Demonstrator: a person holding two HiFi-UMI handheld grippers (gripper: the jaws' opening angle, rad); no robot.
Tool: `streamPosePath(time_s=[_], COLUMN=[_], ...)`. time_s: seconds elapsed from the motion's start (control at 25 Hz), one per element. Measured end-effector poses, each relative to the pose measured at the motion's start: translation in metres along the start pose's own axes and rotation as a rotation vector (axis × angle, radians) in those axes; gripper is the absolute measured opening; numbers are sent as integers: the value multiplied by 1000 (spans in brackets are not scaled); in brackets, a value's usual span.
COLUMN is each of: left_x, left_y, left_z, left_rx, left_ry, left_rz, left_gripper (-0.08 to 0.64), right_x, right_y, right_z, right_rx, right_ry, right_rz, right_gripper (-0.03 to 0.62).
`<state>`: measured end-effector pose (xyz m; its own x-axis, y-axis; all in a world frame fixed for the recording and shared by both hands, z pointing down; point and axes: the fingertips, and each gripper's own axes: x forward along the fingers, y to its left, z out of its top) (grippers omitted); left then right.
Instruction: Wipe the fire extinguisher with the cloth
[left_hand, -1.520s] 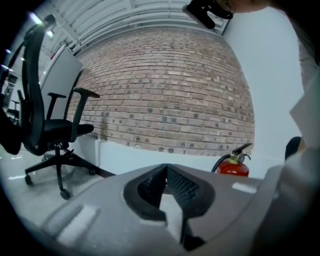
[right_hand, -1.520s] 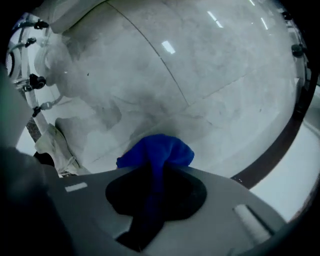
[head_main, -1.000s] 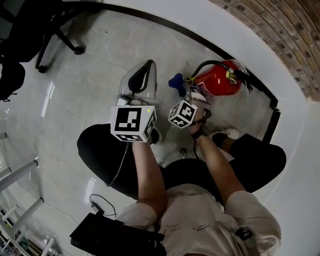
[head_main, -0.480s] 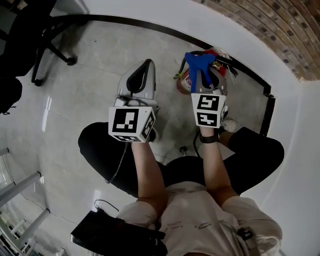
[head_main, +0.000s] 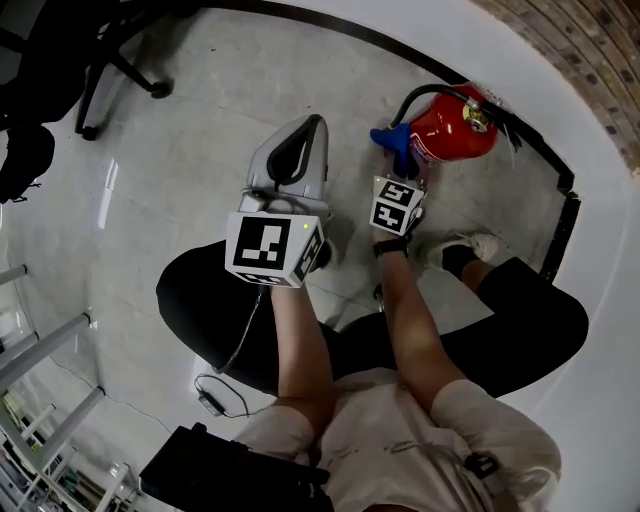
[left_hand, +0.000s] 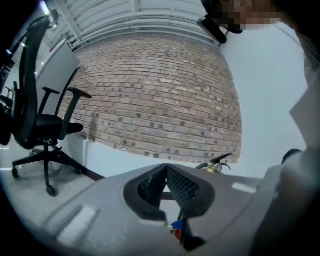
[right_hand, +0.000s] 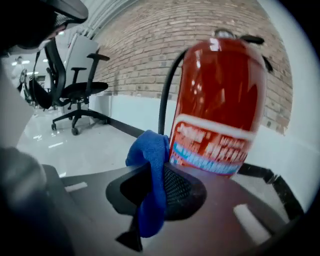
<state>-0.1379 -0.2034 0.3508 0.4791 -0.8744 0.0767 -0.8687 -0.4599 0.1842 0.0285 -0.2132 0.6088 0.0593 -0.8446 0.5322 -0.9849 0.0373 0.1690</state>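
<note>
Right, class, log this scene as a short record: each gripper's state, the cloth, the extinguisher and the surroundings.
Left gripper: fingers together, holding nothing
Right gripper: fingers shut on the blue fuzzy cloth
Cloth position: bunched at the label's lower left edge; contact unclear
Red metal fire extinguisher: upright on the floor by the white wall, thin black hose down its side
Surroundings: black office chair, brown brick wall
</note>
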Motion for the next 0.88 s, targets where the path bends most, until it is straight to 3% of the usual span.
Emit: streamPosePath(time_s=[0.12,0.28,0.36,0.48,0.56,0.72,0.8,0.88], left_x=[-4,-3,-2,1,5,10,13,17], left_y=[10,14,14,13,9,0,-7,-15], left_z=[-20,-42,-46,-46,-41,-29,-19,-7], left_rx=[-4,-5,2,20,27,29,28,25], left_ry=[41,83,90,89,79,56,35,9], left_rz=[23,29,19,4,-7,-22,-31,-45], left_gripper=[0,0,0,0,0,0,0,0], right_x=[36,73,88,100,101,71,35,-10], right_y=[16,29,31,25,23,35,37,26], right_z=[-51,-101,-134,-190,-205,-160,-116,-58], right_rx=[106,131,152,266,295,137,55,49], right_ry=[26,99,183,351,402,271,166,34], right_rz=[30,53,57,72,117,306,397,444], right_gripper=[63,63,62,63,63,63,63,63])
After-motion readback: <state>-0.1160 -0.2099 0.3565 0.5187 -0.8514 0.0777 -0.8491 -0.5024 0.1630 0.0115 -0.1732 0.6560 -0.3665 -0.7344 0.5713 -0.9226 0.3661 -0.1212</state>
